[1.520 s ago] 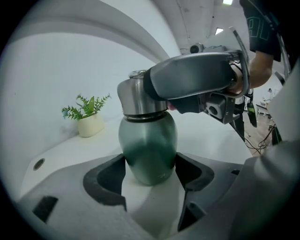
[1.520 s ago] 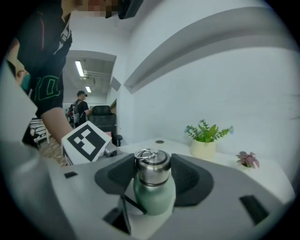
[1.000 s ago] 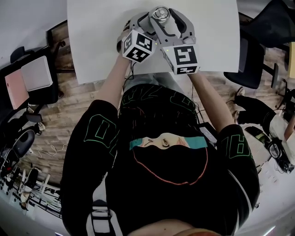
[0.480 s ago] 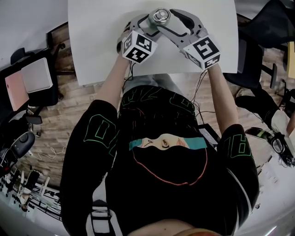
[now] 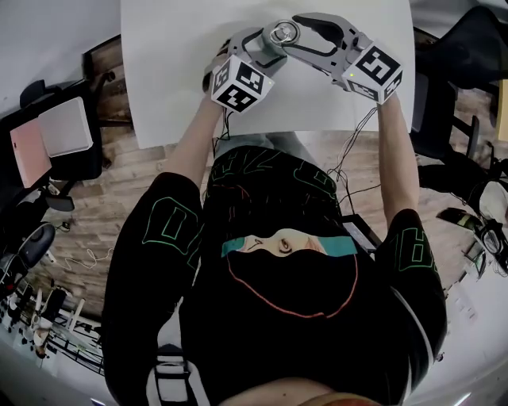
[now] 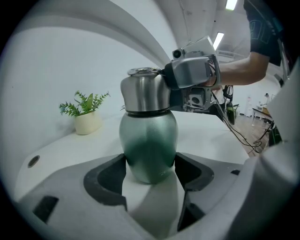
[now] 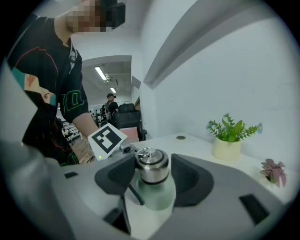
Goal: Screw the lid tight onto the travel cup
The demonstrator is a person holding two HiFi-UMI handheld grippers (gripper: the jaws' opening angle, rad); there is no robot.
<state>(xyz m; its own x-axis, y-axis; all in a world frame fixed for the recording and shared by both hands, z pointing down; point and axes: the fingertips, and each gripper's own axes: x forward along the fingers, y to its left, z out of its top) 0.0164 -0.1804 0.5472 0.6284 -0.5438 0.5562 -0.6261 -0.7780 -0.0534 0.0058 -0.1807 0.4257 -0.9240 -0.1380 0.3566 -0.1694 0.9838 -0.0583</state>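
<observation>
While the left tongs [image 6: 151,172] clamp the green body of the travel cup [image 6: 147,140], it stands upright on the white desk [image 5: 182,79], well apart from the potted plant [image 6: 86,117]. On the cup's side away from the plant, the right tongs [image 7: 152,174] have just been closing and grip the steel lid [image 7: 151,164].

A white desk [image 5: 175,79] backs onto a plain white wall [image 6: 56,70], over a floor of wood planks [image 5: 135,178]. Near the wall a leafy green plant in a cream pot [image 6: 86,117] stands on the desk, with a smaller pink-leaved plant [image 7: 274,171] further along. Black office chairs [image 5: 444,103] stand to either side. Strip lights [image 6: 229,4] glow on the ceiling of the open room behind
</observation>
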